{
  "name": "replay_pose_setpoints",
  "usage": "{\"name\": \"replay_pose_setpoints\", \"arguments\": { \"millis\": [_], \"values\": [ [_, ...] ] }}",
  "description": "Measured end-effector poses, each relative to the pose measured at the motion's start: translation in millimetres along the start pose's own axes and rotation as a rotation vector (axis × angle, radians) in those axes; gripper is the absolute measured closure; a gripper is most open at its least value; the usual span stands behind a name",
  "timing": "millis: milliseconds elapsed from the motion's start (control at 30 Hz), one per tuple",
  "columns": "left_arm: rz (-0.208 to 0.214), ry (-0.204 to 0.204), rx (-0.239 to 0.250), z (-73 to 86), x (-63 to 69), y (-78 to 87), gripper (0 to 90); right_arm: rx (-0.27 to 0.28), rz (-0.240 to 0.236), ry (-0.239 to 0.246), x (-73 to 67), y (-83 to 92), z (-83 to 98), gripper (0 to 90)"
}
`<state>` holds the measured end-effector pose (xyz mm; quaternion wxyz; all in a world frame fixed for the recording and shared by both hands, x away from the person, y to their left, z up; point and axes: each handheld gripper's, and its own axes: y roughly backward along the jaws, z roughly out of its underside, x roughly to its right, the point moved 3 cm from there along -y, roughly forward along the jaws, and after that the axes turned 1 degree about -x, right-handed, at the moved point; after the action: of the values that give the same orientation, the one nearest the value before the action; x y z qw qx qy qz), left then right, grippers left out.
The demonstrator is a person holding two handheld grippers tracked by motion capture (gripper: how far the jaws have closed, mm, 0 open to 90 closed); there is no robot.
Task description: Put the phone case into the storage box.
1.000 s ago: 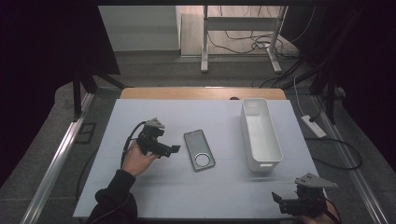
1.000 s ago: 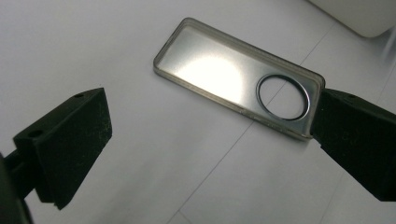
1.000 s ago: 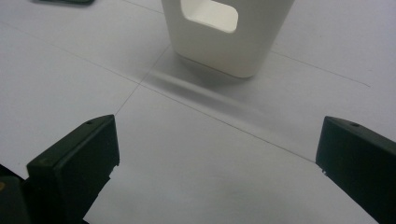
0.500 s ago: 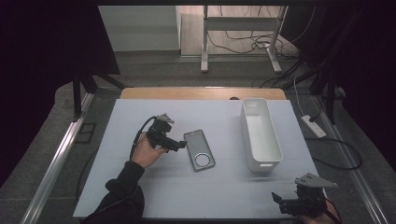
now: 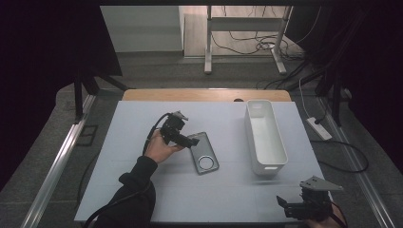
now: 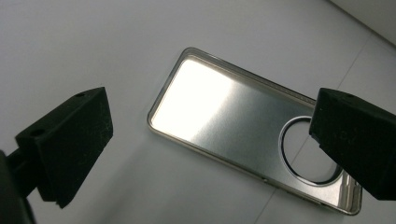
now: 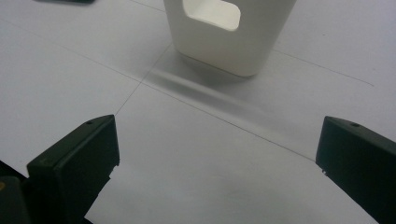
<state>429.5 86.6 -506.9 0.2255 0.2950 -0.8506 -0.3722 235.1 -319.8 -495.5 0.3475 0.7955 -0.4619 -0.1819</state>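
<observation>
Left hand-held gripper (image 6: 210,140), jaws spread over phone case (image 6: 247,135) mid-frame: lower w/ jaws straddling its long edges, then pinch.

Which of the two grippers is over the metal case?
The left gripper, open above the metal case at mid-table. The right gripper stays at the near right edge, facing the white bin.
</observation>
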Motion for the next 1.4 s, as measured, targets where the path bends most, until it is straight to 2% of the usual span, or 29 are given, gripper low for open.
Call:
{"name": "replay_pose_setpoints", "arguments": {
  "millis": [100,133,233,367,467,533,667,900,1033,1400],
  "values": [
    [-0.015,-0.012,-0.015,-4.4,-1.3,-3.9,2.7,0.001,-0.001,0.000,0.1,0.1,0.1,0.0],
    [-0.017,-0.018,-0.013,-5.1,-1.5,-4.0,6.6,0.002,-0.002,0.000,0.1,0.1,0.1,0.0],
    [0.019,-0.028,-0.016,-6.9,-2.8,-3.7,29.9,0.003,-0.003,-0.001,-0.1,0.3,0.1,0.0],
    [0.049,-0.022,-0.035,-7.4,-2.4,-6.6,48.7,0.001,-0.004,0.000,0.0,0.2,0.1,0.0],
    [0.046,-0.018,-0.054,-7.0,-3.7,-9.2,60.2,0.002,-0.004,0.000,-0.1,0.3,0.2,0.0],
    [0.048,-0.022,-0.049,-6.9,-4.8,-10.0,70.9,0.001,-0.004,0.000,-0.1,0.2,0.2,0.0],
    [0.016,-0.026,-0.032,-6.7,-7.2,-11.3,87.8,0.001,-0.004,0.000,-0.3,0.2,0.2,0.0],
    [0.011,-0.006,-0.047,-4.1,-10.0,-16.5,88.7,0.002,-0.004,0.000,0.2,0.3,0.2,0.0],
    [-0.026,-0.034,-0.074,1.9,-8.3,-24.4,88.7,-0.002,-0.002,0.001,-0.2,0.0,0.2,0.0],
    [-0.043,-0.034,-0.087,10.5,-8.7,-34.8,88.7,-0.006,0.000,0.003,-0.5,-0.1,0.2,0.1]
  ]
}}
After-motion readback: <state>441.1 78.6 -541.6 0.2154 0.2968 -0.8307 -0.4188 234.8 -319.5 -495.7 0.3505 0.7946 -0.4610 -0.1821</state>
